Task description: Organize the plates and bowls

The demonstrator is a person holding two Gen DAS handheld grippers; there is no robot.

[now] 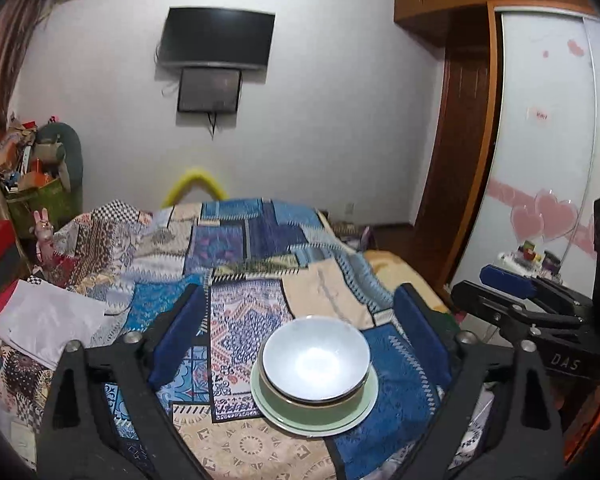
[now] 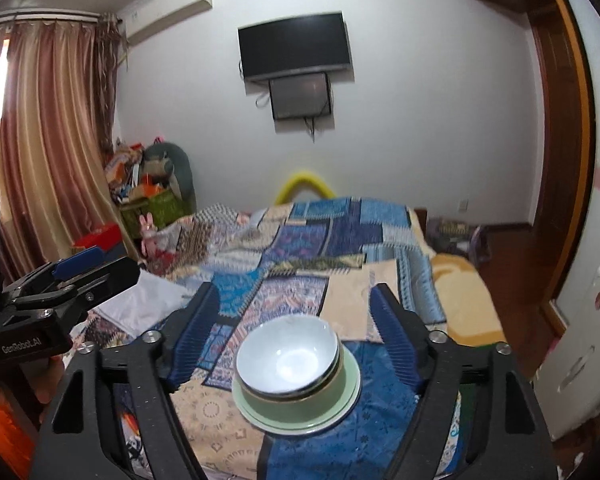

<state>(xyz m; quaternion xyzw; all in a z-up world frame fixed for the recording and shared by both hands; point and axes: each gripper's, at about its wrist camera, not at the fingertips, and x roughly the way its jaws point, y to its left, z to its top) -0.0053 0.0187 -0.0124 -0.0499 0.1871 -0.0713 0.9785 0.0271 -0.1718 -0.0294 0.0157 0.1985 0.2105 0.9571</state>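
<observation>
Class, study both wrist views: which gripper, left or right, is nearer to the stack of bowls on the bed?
Neither is clearly nearer. The left gripper and the right gripper both hang open above the stack of bowls, side by side, touching nothing. The stack sits right of centre in the left view, near centre in the right.

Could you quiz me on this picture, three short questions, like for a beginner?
1. True or false: the white bowl sits at the top of the stack.
2. What lies at the bottom of the stack? A) a green plate B) a cup C) a spoon
3. Fill in: the left gripper and the right gripper both hold ____.

Key: 1 true. 2 A; a green bowl sits between plate and white bowl. 3 nothing; both stand open above the patterned bedspread.
</observation>
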